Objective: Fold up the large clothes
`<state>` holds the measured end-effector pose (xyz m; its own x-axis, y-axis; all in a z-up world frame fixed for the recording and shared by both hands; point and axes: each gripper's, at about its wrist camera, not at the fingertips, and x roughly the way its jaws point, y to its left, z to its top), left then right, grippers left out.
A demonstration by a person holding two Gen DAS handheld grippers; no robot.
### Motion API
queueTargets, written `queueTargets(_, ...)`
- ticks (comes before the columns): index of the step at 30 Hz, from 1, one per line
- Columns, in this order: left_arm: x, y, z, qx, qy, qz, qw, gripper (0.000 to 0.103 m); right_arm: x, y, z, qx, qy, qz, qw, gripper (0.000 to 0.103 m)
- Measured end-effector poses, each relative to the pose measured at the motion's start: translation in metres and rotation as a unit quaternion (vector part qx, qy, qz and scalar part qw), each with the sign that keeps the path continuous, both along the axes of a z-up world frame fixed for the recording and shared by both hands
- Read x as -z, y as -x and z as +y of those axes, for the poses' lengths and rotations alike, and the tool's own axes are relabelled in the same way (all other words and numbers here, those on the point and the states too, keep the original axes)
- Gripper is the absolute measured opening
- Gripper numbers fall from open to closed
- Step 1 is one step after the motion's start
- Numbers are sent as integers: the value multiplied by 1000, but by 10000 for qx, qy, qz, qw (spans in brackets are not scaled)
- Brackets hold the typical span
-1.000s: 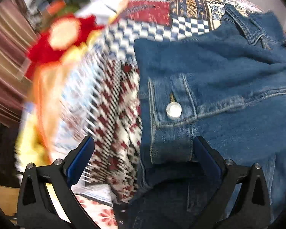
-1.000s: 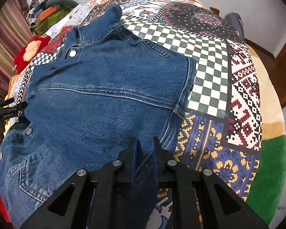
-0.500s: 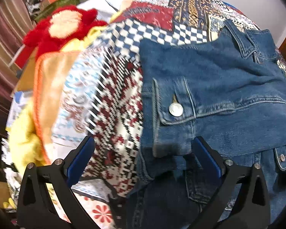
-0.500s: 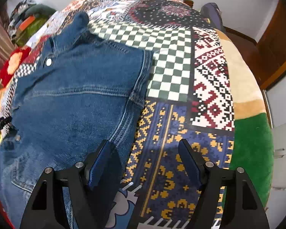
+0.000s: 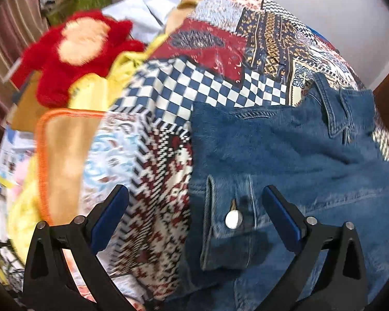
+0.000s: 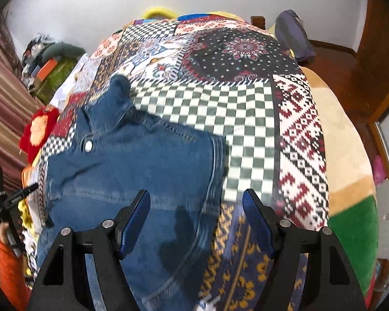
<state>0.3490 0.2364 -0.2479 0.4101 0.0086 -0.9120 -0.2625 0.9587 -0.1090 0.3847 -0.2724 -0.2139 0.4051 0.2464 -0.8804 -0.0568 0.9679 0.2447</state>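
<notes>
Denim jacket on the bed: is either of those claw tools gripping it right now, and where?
Neither. The left gripper and right gripper both hang open above the denim jacket.

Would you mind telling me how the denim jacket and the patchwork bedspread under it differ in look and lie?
The denim jacket is one plain blue, while the patchwork bedspread mixes checks, diamonds and mandala prints. The denim jacket is folded into a compact, layered shape with seams and a metal button; the patchwork bedspread lies spread in one layer, reaching past the jacket on the sides in view. Both are fabric and lie flat.
</notes>
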Motion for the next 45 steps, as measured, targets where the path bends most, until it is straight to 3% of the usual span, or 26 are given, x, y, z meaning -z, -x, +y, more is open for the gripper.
queueTargets(3,17,-16,6,-141,336,86,9993,102,13,-17,-5,105,-223,115,9996,71)
queueTargets(7,24,-31,10,-235,808,-149,9963,99,39,-36,-8,238,-392,456,9979,71)
queueTargets(13,40,-55,7,-40,1051,-4,9945,76,68,-56,-6,271,-608,714,9952,70)
queueTargets(16,43,-62,7,-70,997,-1,9950,71,72,-61,-3,258,-764,621,9948,60)
queueTargets(19,43,-65,8,-124,983,-70,9951,47,77,-66,3,170,-655,629,9957,51)
queueTargets(21,47,-67,14,-308,1157,-31,9928,32,76,-68,11,35,-312,545,9980,32)
queueTargets(22,48,-67,14,-344,1201,-38,9922,29,75,-69,12,-17,-253,518,9983,27)
queueTargets(24,45,-66,13,-382,1192,-58,9921,24,71,-70,15,-135,-189,387,9990,16)
queueTargets(27,33,-66,3,-243,975,-135,9948,12,56,-71,20,-267,-43,98,9996,13)
queueTargets(32,-9,-61,-17,100,471,-595,9971,10,18,-74,33,-613,447,-436,9962,12)
queueTargets(37,-39,-67,-23,253,277,-924,9950,9,-24,-84,41,-775,759,-969,9894,9)
queueTargets(40,-48,-74,-20,283,273,-1022,9940,9,-55,-95,42,-602,1170,-1533,9794,4)
queueTargets(42,-52,-83,-20,307,237,-1045,9938,9,-74,-110,33,-504,921,-1597,9816,4)
queueTargets(45,-43,-89,-19,285,183,-949,9949,9,-79,-125,24,-405,747,-1494,9851,4)
